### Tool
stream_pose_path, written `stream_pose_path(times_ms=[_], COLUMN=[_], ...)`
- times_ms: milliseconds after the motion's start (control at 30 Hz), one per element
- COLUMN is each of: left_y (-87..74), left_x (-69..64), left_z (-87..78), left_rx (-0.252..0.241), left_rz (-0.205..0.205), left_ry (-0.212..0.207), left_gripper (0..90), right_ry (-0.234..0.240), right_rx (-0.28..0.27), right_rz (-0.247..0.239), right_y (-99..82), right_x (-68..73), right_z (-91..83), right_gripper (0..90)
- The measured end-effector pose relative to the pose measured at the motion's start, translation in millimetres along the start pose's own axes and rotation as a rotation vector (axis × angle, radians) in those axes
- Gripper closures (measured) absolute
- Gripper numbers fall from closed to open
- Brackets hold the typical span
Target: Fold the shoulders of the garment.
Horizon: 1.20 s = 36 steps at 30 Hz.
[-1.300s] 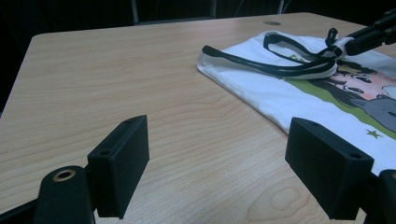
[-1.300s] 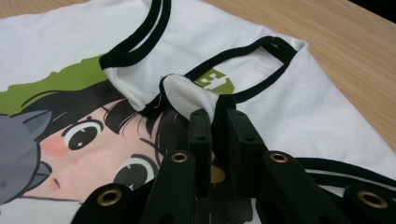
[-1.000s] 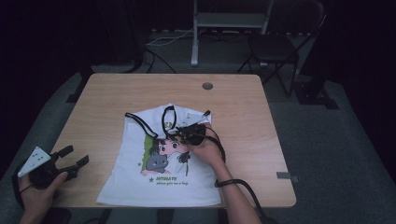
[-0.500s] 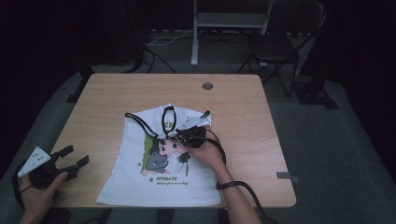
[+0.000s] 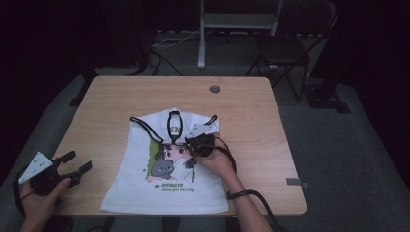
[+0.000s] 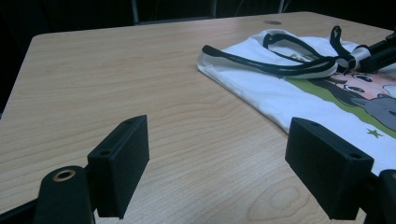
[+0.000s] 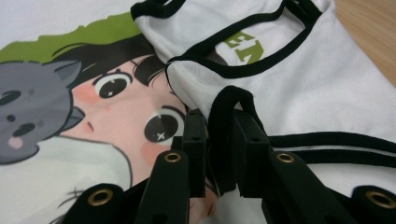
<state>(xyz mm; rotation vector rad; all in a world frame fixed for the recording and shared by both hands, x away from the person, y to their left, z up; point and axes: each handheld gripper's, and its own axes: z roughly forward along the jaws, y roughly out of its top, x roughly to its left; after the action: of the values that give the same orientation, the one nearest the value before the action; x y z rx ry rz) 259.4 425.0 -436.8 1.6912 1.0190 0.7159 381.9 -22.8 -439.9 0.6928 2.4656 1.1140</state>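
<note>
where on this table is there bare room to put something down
Bare wood runs along the far side of the table beyond the shirt, broken by one round grommet. The strips either side are free too. The middle is crowded: the right gripper pinches the shirt; the left gripper hangs open.

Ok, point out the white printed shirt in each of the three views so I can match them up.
High view: the shirt lies flat at table centre, toward the near edge.
Left gripper view: shirt at upper right, beyond the open fingers.
Right gripper view: shirt spreads across the picture; the fingers are shut on it.
Shared landmark: the black-trimmed neckline.
</note>
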Motion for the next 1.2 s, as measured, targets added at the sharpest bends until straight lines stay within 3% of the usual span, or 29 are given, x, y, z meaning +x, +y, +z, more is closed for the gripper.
stream_pose_path(times_ms=[200,433,633,800,900,1200], left_y=[0.0,0.1,0.1,0.1,0.0,0.1], left_x=[0.0,-0.2,-0.2,-0.2,-0.2,-0.4], left_z=[0.0,0.1,0.1,0.2,0.1,0.1], left_rx=[0.000,0.002,0.002,0.003,0.001,0.002], left_rz=[0.000,0.002,0.001,0.002,0.002,0.004], left_ry=[0.000,0.001,0.002,0.001,0.000,-0.001], left_gripper=[21.2,21.2,21.2,21.2,21.2,21.2], right_ry=[0.016,0.021,-0.030,-0.089,-0.103,-0.094], right_rx=[0.020,-0.019,-0.063,-0.028,0.004,0.070], right_rz=[-0.007,0.010,0.058,0.109,0.116,0.072], right_y=[-0.8,5.8,16.0,18.9,18.4,8.3], right_x=[-2.0,-9.0,-19.7,-24.9,-25.9,-20.3], right_z=[-7.9,-26.1,-28.3,-14.1,-5.4,-2.6], right_gripper=[70.7,63.3,55.7,53.0,52.4,51.5])
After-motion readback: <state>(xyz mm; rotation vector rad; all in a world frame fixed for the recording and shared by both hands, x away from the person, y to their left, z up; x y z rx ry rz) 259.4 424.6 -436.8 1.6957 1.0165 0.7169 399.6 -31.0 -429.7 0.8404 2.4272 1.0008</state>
